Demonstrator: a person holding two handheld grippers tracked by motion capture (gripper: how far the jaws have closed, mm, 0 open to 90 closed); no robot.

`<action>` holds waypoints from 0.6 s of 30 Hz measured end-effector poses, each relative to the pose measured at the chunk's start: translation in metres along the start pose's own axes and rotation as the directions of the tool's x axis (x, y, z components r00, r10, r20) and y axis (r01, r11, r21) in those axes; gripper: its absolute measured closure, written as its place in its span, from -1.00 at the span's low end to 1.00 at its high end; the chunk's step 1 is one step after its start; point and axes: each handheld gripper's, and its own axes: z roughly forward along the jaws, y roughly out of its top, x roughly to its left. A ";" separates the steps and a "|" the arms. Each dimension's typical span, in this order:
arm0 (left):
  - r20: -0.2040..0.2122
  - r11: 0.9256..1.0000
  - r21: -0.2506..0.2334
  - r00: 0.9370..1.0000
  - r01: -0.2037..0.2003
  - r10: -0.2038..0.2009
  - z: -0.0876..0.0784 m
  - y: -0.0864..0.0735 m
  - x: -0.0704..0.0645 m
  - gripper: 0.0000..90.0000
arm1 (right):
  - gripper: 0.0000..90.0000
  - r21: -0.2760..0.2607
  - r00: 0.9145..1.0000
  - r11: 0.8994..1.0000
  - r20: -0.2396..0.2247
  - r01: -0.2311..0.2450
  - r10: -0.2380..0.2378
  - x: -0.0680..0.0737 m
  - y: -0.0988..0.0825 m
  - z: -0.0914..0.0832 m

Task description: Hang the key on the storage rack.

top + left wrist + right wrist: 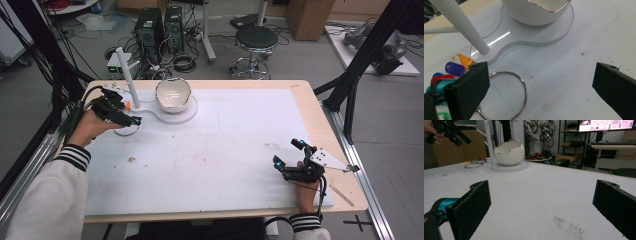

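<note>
The metal ring lies flat on the surface, just below and between the wide-open left tongs, nearer their left jaw. The right tongs, also wide, sit well apart across the surface.

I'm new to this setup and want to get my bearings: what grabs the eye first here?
The white egg-shaped bowl with its jagged rim stands out, sitting on a white base at the table's far left, beside an upright white post. Just in front, the left gripper, jaws open, hovers over a metal ring with coloured tags. The right gripper is open near the right edge.
</note>
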 end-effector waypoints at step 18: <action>0.020 0.991 0.132 1.000 -0.007 0.004 0.025 0.021 -0.003 -0.96 | -0.97 0.004 1.000 1.000 -0.001 -0.002 0.002 0.001 0.000 0.000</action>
